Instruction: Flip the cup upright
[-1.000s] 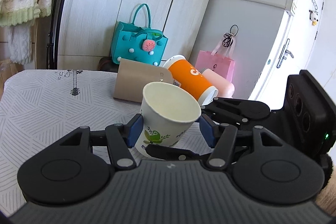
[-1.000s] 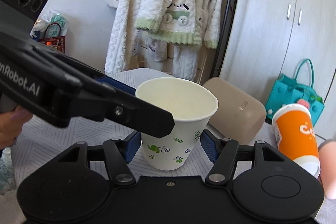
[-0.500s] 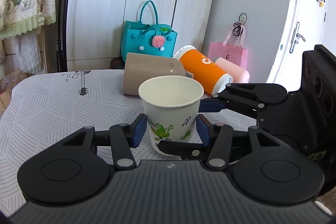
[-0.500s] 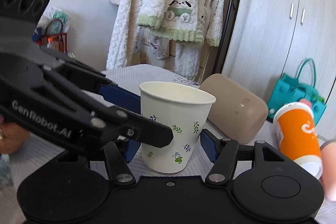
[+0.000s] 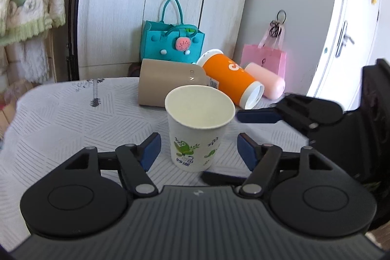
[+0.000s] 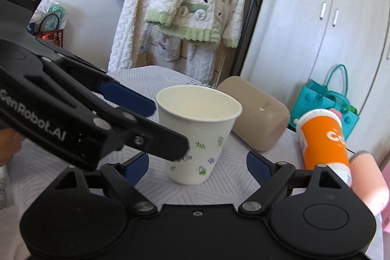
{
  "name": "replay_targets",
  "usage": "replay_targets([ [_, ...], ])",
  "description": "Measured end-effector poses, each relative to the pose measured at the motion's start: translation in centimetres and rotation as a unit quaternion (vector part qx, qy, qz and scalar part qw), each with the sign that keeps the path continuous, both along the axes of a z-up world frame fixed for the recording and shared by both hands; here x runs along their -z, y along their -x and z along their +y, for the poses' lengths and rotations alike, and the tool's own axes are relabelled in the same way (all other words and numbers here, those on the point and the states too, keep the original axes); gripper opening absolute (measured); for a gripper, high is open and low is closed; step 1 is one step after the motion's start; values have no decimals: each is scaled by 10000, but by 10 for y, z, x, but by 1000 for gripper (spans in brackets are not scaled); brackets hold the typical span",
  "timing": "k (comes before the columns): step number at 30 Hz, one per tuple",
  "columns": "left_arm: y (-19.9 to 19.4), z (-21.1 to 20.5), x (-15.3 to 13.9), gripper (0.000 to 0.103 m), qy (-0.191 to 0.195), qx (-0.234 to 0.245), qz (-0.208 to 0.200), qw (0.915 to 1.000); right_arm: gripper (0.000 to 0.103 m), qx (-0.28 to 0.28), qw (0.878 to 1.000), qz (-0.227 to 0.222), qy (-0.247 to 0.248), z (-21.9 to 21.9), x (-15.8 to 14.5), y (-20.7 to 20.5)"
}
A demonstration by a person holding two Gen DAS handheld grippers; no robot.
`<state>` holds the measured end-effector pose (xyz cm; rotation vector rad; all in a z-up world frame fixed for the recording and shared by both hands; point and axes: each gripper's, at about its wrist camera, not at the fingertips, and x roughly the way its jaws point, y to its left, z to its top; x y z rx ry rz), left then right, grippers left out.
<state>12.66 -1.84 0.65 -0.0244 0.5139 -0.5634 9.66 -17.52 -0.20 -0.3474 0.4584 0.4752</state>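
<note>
The paper cup stands upright, mouth up, on the patterned tablecloth, between the fingers of both grippers.

Left gripper: held level, pointing across the table toward the wardrobe. Its jaws are spread wide. Each blue pad stands clear of the cup wall with a visible gap on both sides. It holds nothing.

Right gripper: approaches the cup from a crossing direction, also roughly level. Its jaws are likewise wide apart, with one pad well clear of the cup on the right side. The other pad is partly hidden behind the left gripper's finger, which crosses the lower left of the right wrist view. It grips nothing. In the left wrist view, the right gripper's upper finger reaches in from the right, its blue tip just beside the cup rim; whether it touches cannot be told.

Behind the cup lie three cups on their sides: a tan cup, an orange cup and a pink cup, close together in a row.
</note>
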Motion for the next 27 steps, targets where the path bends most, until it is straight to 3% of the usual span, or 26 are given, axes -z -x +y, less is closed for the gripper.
replay_targets([
  [6,20,7,-14,76,171,-269,193,9993,96,419,9981,-115,-428,-23,-14,30],
  [9,36,8,-19,80,45,-492,86,9987,98,595,9955,-229,-702,-30,-23,46],
  [20,77,12,-25,87,-288,-986,-35,9947,98,785,9890,-760,-998,-30,-44,100],
  [27,103,7,-28,96,-498,-1084,-127,9928,99,1217,9847,-600,-1098,-34,-48,116],
])
